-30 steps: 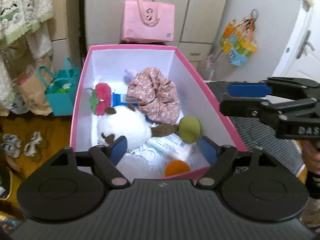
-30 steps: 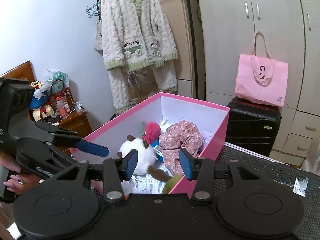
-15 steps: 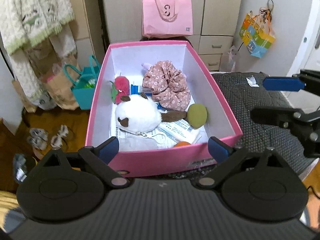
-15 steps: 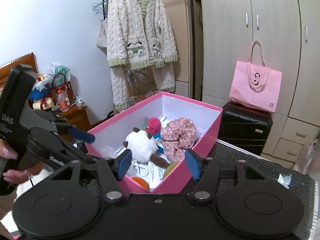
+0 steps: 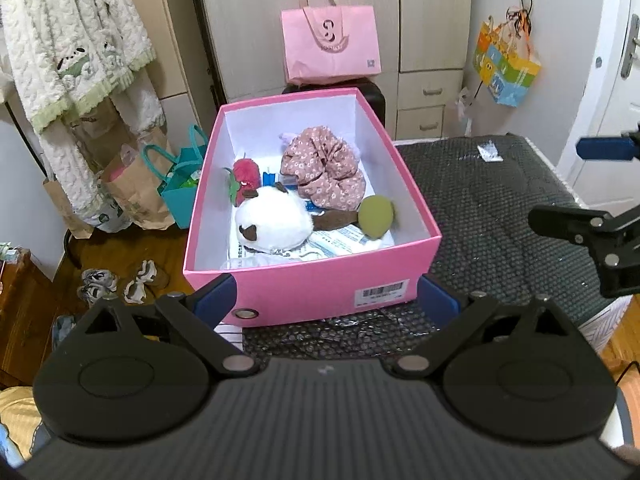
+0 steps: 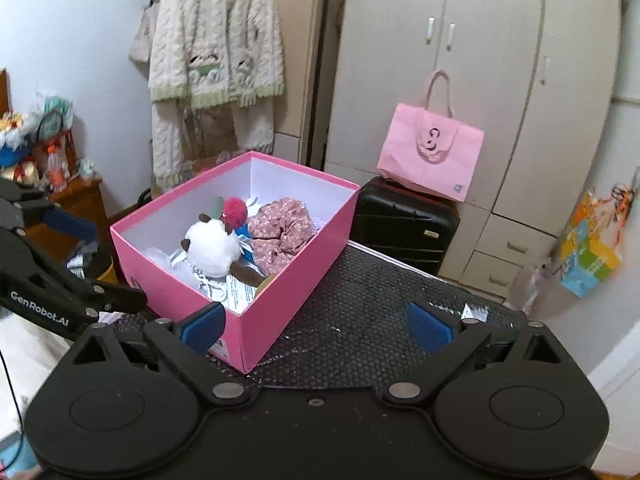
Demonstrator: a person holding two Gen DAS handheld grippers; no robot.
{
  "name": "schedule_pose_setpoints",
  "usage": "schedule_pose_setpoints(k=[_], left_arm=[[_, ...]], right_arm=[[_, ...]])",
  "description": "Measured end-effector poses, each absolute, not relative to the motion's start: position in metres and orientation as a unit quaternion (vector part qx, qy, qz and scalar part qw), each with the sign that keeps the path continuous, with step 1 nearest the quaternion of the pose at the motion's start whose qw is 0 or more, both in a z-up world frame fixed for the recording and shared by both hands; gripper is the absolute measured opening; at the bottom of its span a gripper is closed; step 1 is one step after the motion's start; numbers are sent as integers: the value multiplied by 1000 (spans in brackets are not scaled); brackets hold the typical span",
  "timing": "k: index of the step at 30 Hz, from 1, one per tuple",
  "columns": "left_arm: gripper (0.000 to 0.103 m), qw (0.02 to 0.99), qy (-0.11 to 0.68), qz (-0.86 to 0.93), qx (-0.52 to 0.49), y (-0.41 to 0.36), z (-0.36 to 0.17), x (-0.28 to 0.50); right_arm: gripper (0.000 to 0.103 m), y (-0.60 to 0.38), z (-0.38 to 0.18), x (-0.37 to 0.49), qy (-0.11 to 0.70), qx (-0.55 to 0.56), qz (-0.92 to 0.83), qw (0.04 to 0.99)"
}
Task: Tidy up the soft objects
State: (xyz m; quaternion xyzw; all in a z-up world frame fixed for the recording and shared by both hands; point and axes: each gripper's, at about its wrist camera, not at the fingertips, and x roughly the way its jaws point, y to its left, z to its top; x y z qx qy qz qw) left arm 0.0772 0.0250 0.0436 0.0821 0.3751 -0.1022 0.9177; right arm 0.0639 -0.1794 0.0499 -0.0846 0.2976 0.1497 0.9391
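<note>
On the dark dimpled surface the pink box with the soft toys is now seen from farther back, both grippers withdrawn empty, left gripper jaws apart, right gripper jaws opening

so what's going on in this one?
A person holds a two-finger tool in each hand, both aimed at the pink box on the dark mat. Inside the box lie a white plush, a floral scrunchie, a red pompom and a green ball. The left tool is open and empty; the right tool is opening, nothing between its pads. Neither touches the box.
</note>
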Motion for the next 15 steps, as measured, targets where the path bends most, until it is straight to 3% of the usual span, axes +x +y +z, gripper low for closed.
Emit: schedule_pose_setpoints(k=[15], left_arm=[[98, 933, 337, -109, 60, 14, 57, 45]], right_arm=[[99, -187, 66, -5, 213, -86, 87, 969]])
